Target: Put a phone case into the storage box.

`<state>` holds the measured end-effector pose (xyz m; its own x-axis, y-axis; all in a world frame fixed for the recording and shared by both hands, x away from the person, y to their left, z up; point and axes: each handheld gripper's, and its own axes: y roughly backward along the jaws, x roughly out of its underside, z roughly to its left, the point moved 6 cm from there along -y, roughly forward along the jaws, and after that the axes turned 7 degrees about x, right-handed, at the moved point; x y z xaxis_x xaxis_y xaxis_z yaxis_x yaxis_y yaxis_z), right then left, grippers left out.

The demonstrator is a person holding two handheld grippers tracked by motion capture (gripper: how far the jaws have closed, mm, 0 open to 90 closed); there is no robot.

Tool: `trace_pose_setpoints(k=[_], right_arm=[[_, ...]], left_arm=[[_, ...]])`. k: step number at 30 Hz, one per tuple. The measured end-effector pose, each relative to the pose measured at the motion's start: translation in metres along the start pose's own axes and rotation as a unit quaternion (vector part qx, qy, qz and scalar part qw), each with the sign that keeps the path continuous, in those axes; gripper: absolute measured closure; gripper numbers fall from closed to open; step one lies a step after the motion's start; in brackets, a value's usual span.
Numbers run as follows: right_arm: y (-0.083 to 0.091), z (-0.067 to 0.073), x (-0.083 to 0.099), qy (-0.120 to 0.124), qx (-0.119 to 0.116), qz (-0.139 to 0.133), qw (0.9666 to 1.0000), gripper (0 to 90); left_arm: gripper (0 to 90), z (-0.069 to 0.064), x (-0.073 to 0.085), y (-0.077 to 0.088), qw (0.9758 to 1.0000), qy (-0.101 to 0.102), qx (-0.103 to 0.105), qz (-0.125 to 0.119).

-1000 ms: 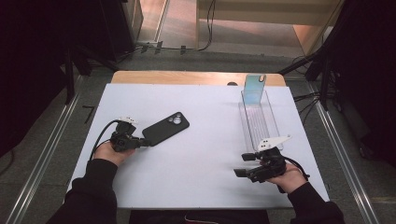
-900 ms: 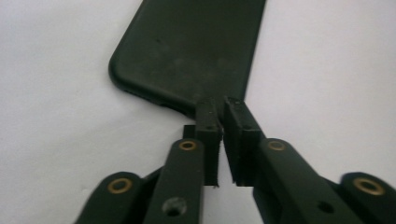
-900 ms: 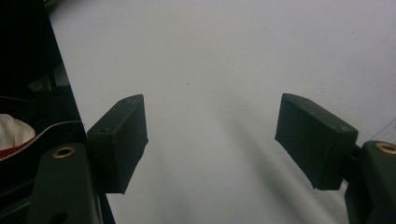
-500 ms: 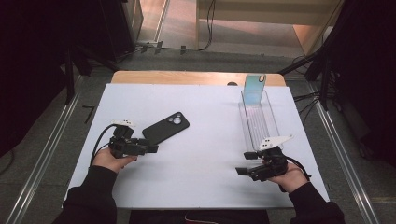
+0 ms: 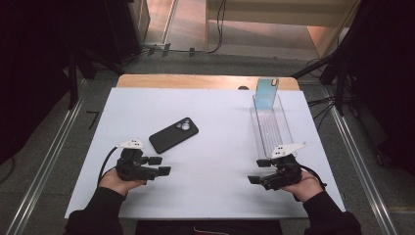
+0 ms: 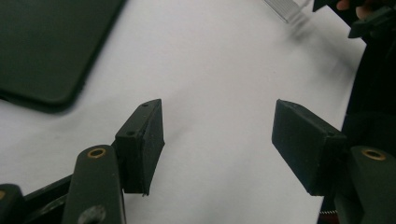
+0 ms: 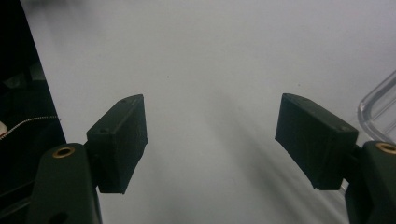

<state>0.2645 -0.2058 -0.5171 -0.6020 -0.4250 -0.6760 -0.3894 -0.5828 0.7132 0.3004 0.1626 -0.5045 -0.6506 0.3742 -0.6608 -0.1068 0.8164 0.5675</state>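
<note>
High view: the black phone (image 5: 173,135) lies flat on the white worktop (image 5: 215,161), just beyond the left gripper (image 5: 159,166). Its jaws have just been opening, with nothing between them. The right gripper (image 5: 255,172) rests near the clear tray (image 5: 272,128).

Left gripper view: the jaws stand apart over bare worktop, the phone (image 6: 44,46) at far left. A clean pickup probably means straddling one long edge squarely.

Right gripper view: the jaws gape, empty.

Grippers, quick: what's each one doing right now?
Left gripper: jaws just opened, nothing between them; black phone lies apart.
Right gripper: open, holding nothing.
</note>
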Motion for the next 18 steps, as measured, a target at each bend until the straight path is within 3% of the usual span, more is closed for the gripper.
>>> trace_pose_setpoints(k=[6,11,14,18], right_arm=[[0.000,-0.001,0.001,0.001,0.001,0.003,1.0000,23.0],[-0.001,0.001,0.002,0.004,-0.002,0.006,1.0000,23.0],[-0.001,0.001,0.002,0.003,-0.002,0.006,1.0000,22.9],[-0.001,0.001,0.002,0.001,-0.004,0.008,1.0000,22.9]], left_arm=[[31.5,-0.010,0.006,-0.004,0.9999,-0.012,0.000,0.008],[31.4,-0.009,0.004,-0.004,0.9999,-0.010,0.001,0.008],[28.1,-0.008,0.001,-0.003,0.9998,-0.017,-0.009,0.009],[27.8,-0.004,-0.008,0.000,0.9998,-0.018,-0.008,-0.006]])
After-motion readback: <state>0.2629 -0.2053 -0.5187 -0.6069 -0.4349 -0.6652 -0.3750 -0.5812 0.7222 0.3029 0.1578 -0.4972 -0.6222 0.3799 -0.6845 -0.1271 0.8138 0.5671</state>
